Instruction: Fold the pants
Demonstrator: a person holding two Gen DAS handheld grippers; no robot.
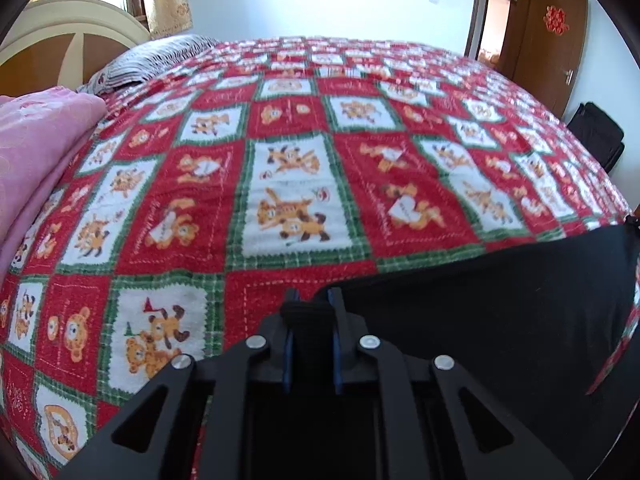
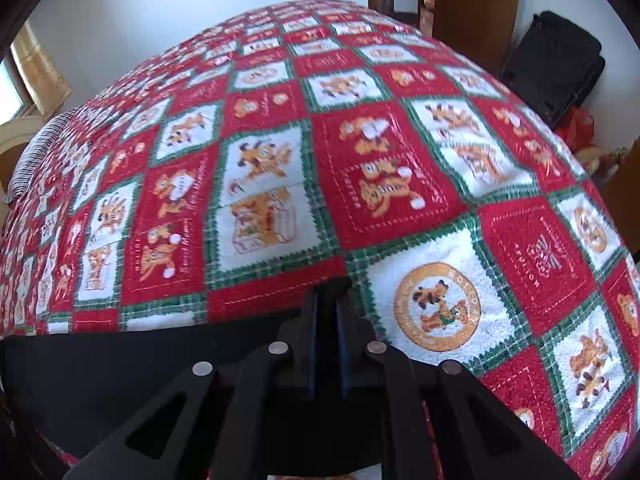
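Note:
The black pants [image 1: 500, 304] hang stretched between my two grippers above the bed. In the left wrist view the cloth runs from my left gripper [image 1: 312, 300] out to the right. My left gripper is shut on the pants' edge, with a ribbed band of cloth between its blue-padded fingers. In the right wrist view the pants [image 2: 120, 372] run from my right gripper [image 2: 328, 300] out to the left. My right gripper is shut on the other end of the same edge. The lower part of the pants is hidden below both cameras.
A red, white and green patchwork blanket [image 1: 300, 152] covers the bed. A pink quilt [image 1: 36, 148] and a striped pillow [image 1: 160, 58] lie at the head end on the left. A black bag [image 2: 556, 64] and brown doors [image 1: 548, 40] stand beyond the bed.

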